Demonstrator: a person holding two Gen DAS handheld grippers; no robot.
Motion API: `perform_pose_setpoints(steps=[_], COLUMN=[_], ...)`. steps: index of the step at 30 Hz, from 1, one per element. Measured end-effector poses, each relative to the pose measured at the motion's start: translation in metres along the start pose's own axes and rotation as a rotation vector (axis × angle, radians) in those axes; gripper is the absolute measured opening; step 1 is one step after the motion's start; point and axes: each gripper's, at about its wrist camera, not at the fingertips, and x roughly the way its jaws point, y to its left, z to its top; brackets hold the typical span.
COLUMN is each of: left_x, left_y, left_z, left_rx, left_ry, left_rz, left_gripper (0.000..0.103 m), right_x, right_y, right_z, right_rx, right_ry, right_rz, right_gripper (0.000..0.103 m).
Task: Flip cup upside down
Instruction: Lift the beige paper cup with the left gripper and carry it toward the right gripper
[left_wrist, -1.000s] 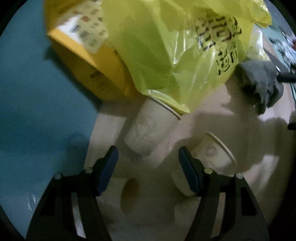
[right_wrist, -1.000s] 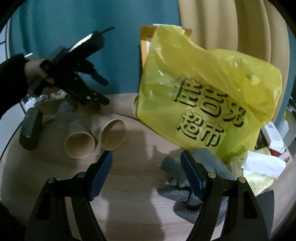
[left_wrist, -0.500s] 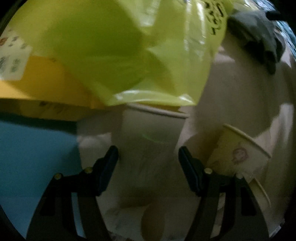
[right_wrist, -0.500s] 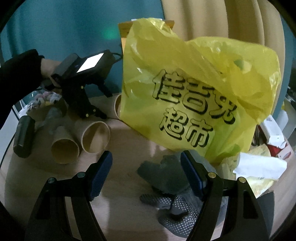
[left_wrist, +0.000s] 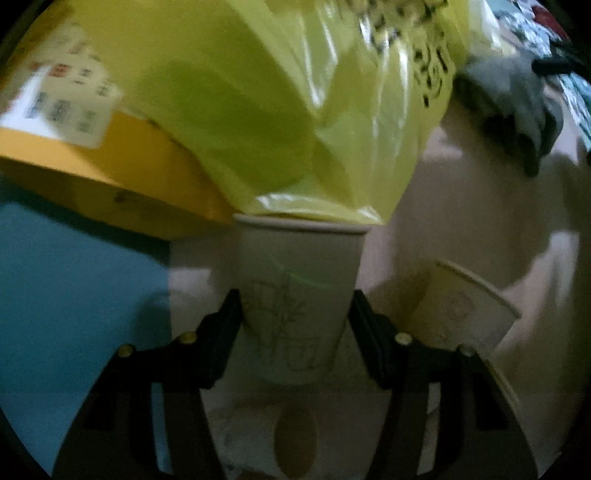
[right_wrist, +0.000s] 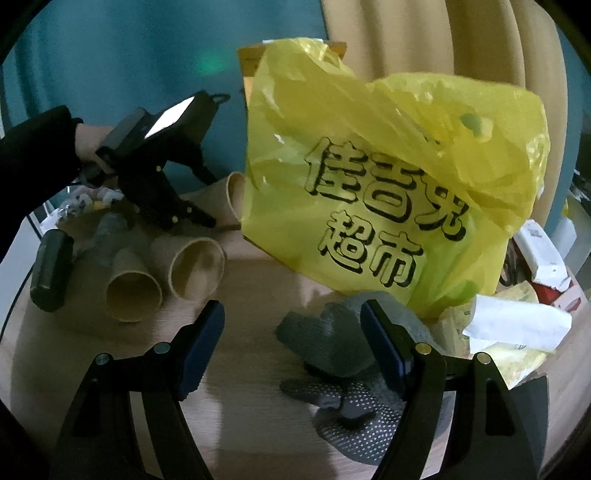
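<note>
Pads of the left gripper (left_wrist: 295, 319) flank a paper cup (left_wrist: 299, 295) lying on the table (left_wrist: 461, 229), seemingly touching; firm grip unclear. Its rim abuts the yellow bag (left_wrist: 295, 110). Squeeze gently, lift clear before turning. Right gripper (right_wrist: 291, 343) hangs open, empty.

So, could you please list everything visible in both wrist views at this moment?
Pale paper cup with bamboo print: one, lying between the left gripper's fingers, rim against the bag.
Plain pale paper cups: two in the right wrist view, lying on their sides, mouths toward that camera.
Yellow plastic shopping bag: one, black print, table centre.
Orange cardboard box: one, behind the bag.
Grey dotted work gloves: heap, before the bag.
Dark cylinder: one, table's left edge.
Round wooden table: one, light.
Left gripper: black, around the cup.
Right gripper: black, open, empty.
</note>
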Motion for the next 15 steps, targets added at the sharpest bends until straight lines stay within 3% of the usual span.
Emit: perform_pose_setpoints(steps=[7,11,15], left_x=[-0.081,-0.136,-0.149], left_y=[-0.020,-0.059,-0.097], left_z=[-0.009,-0.021,-0.030], left_rx=[-0.044,-0.055,-0.077], left_ry=[-0.112,-0.154,-0.176], left_rz=[0.119,0.161,0.179], left_gripper=[0.059,0.059,0.059], right_x=[-0.017,-0.032,-0.045], right_y=[0.011,0.020,0.029], right_z=[0.001,0.000,-0.004], right_rx=[-0.011,-0.033,-0.047], right_ry=[-0.030,-0.055,-0.066], right_rz=[0.025,0.045,0.065], right_gripper=[0.079,0.079,0.079])
